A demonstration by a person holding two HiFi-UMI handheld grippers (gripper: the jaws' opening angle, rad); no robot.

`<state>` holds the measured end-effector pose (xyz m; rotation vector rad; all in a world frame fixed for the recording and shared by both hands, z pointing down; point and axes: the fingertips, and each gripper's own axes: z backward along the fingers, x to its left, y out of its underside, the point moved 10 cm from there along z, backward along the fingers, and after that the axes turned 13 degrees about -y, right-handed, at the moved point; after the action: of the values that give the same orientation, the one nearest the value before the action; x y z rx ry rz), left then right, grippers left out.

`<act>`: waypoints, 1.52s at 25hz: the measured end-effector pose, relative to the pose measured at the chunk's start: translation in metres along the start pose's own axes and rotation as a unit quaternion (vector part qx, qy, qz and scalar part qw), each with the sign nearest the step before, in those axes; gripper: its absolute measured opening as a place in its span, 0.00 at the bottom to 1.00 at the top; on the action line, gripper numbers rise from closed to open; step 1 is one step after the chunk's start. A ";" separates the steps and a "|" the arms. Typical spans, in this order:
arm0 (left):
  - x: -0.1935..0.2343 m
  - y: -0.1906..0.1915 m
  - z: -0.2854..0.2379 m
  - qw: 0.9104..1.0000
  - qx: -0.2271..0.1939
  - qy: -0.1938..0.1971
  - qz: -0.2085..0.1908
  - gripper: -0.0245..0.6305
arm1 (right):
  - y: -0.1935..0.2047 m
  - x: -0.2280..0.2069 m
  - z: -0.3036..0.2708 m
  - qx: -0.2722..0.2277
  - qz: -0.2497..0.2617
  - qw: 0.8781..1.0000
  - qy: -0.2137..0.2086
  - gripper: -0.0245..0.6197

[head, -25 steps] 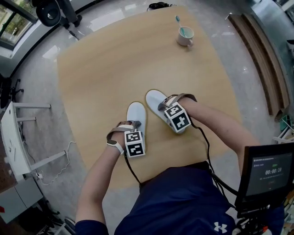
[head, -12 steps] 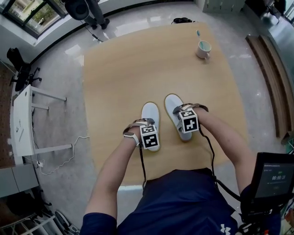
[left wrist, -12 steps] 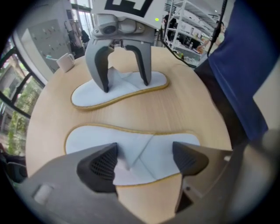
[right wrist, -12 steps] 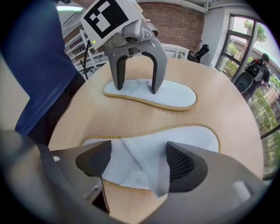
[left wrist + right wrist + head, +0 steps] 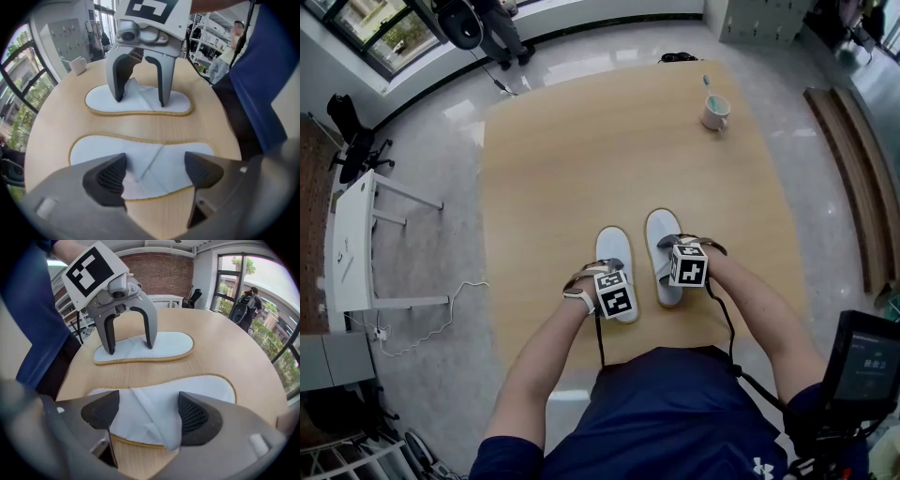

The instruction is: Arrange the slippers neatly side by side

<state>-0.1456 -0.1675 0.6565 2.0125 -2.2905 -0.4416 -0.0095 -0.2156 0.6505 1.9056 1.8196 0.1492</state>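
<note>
Two flat white slippers with tan rims lie side by side near the front edge of the wooden table. In the head view the left slipper and the right slipper run almost parallel, toes away from me. My left gripper stands open over the left slipper's strap, one finger on each side. My right gripper stands open the same way over the right slipper. Each gripper view shows the other gripper, the right gripper and the left gripper, straddling its slipper.
A white mug with a toothbrush stands at the table's far right corner. A white desk is on the floor to the left, and a monitor at the lower right. People stand in the background.
The right slipper has turned from slanting toward the left one to lying nearly parallel with it. Both grippers stay over their slippers. The head camera has shifted.
</note>
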 end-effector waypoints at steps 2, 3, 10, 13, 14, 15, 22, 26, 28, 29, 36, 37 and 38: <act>-0.004 -0.001 -0.003 1.000 -0.002 0.000 0.002 0.65 | 0.001 0.003 -0.005 -0.016 -0.015 1.000 0.009 0.66; -0.006 -0.002 -0.004 1.000 -0.003 0.001 0.002 0.65 | 0.002 0.005 -0.007 -0.022 -0.020 1.000 0.011 0.66; -0.025 -0.011 -0.005 1.000 -0.006 0.001 -0.003 0.65 | 0.003 0.033 -0.016 -0.035 -0.030 0.999 0.017 0.66; -0.031 -0.011 -0.004 1.000 -0.008 0.000 0.000 0.65 | 0.000 0.043 -0.020 -0.040 -0.043 0.998 0.023 0.66; -0.032 -0.012 -0.004 1.000 -0.008 -0.001 0.001 0.65 | -0.001 0.045 -0.021 -0.042 -0.047 0.998 0.025 0.66; -0.033 -0.012 -0.004 1.000 -0.008 -0.001 0.002 0.65 | -0.002 0.048 -0.022 -0.043 -0.050 0.997 0.027 0.66; -0.035 -0.012 -0.003 1.000 -0.007 -0.001 0.004 0.65 | -0.009 0.060 -0.028 -0.036 -0.045 0.998 0.024 0.66; -0.035 -0.013 -0.002 1.000 -0.004 -0.002 0.004 0.65 | -0.014 0.064 -0.029 -0.028 -0.031 0.999 0.016 0.66; -0.037 -0.014 -0.001 1.000 -0.003 -0.002 0.004 0.65 | -0.015 0.067 -0.030 -0.024 -0.029 0.999 0.014 0.66; -0.037 -0.014 -0.001 1.000 -0.002 -0.001 0.004 0.65 | -0.016 0.067 -0.030 -0.023 -0.031 0.999 0.014 0.66; -0.038 -0.020 -0.003 0.999 0.035 -0.008 0.012 0.64 | -0.018 0.065 -0.032 -0.014 -0.033 0.999 0.015 0.66; -0.038 -0.021 -0.004 0.999 0.039 -0.009 0.016 0.64 | -0.018 0.065 -0.032 -0.013 -0.033 0.999 0.014 0.66; -0.038 -0.021 -0.004 0.999 0.041 -0.010 0.020 0.64 | -0.018 0.065 -0.032 -0.013 -0.032 0.999 0.014 0.66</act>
<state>-0.1189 -0.1330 0.6600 2.0028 -2.3937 -0.3729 -0.0325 -0.1448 0.6536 1.8351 1.8852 0.1771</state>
